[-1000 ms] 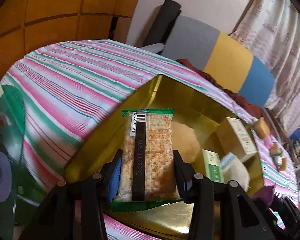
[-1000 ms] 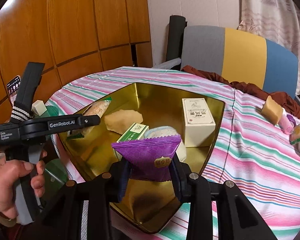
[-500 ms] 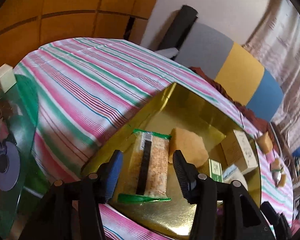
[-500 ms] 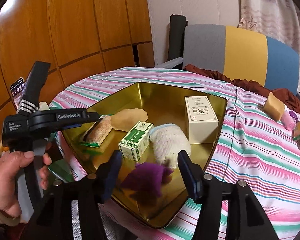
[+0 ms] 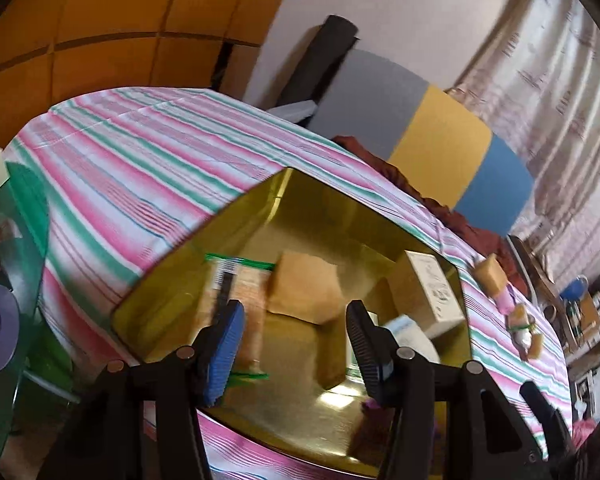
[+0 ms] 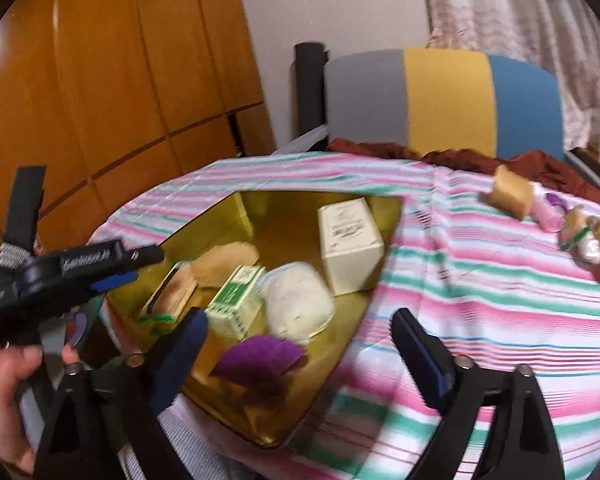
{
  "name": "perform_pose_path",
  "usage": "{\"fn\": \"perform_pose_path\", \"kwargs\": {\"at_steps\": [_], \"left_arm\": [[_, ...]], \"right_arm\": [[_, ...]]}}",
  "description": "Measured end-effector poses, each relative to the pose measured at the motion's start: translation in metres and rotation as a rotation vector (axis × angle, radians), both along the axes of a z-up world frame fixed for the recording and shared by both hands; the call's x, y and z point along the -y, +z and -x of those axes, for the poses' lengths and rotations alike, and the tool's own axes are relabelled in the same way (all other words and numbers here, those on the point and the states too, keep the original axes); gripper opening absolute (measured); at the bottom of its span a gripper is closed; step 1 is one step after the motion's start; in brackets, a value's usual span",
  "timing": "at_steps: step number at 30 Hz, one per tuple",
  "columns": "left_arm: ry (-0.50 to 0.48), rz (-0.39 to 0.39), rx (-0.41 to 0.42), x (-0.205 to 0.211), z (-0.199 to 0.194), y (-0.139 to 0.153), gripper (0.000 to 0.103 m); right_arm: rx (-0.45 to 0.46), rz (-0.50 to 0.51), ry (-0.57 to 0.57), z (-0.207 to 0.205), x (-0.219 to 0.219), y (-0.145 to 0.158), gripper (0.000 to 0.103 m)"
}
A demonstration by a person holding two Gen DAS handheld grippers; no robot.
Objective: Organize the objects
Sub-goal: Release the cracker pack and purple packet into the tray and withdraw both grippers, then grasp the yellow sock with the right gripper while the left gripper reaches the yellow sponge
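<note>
Left wrist view: left gripper (image 5: 294,338) with jaws parted, nothing between the pads; released. Gold tin (image 5: 260,208) straight ahead and below on the striped tablecloth (image 5: 132,168). Green-edged cracker packet (image 5: 236,280) lying flat on the tin floor just beyond the left pad, free of it. Tan wrapped cake (image 5: 304,292) ahead between the fingers' line of sight, white box (image 5: 432,288) ahead to the right. Loose snacks (image 5: 516,312) far right on the cloth, outside the tin. Frame blurred; packet's exact contact with the tin wall not readable.

Right wrist view: right gripper (image 6: 300,344) with jaws opening wide, nothing pressed between them. Purple packet (image 6: 260,360) lying in the near corner of the tin (image 6: 252,208), just ahead of the left pad, let go. Green box (image 6: 236,300) and white bundle (image 6: 300,304) just beyond it, white box (image 6: 348,240) further back. Left gripper (image 6: 112,276), held by a hand (image 6: 4,392), off to the left above the cracker packet (image 6: 172,292). Remaining snacks (image 6: 540,212) far ahead-right on the cloth.

Step in hand, judged: both drops made, pulling clear. To do well: lift straight out before swinging, pads kept off the tin rim and the released packets; then right gripper toward the far-right snacks, approaching one piece at a time, jaws across its narrow side.
</note>
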State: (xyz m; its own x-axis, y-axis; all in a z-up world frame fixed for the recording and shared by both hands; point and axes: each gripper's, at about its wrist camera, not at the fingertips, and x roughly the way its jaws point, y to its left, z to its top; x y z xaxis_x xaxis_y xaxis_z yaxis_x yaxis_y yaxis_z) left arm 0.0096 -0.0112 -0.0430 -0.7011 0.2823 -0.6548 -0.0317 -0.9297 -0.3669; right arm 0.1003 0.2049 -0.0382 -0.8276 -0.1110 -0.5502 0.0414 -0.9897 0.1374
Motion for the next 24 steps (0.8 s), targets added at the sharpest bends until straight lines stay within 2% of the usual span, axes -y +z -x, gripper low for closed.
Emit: {"fn": "perform_pose_path", "kwargs": {"at_steps": [4,11,16,19,22,24], "left_arm": [[-0.031,0.009,-0.019,-0.011,-0.006,0.007,0.054],[-0.088,0.019,-0.058,-0.028,-0.015,0.020,0.054],[-0.167,0.051,-0.082,-0.051,-0.025,0.023,0.054],[-0.222,0.056,-0.078,-0.067,-0.031,0.022,0.054],[-0.281,0.052,-0.072,-0.084,-0.038,0.021,0.054],[-0.316,0.059,-0.072,-0.096,-0.043,0.022,0.054]], "right_arm": [[0.039,-0.041,-0.049,0.003,-0.015,0.004,0.103],[0.153,-0.068,-0.190,0.005,-0.081,-0.008,0.103],[0.191,0.046,-0.333,-0.002,-0.153,-0.029,0.103],[0.244,0.114,-0.397,-0.006,-0.189,-0.045,0.103],[0.269,0.233,-0.475,-0.013,-0.228,-0.062,0.103],[0.233,0.249,-0.513,-0.018,-0.243,-0.061,0.103]]}}
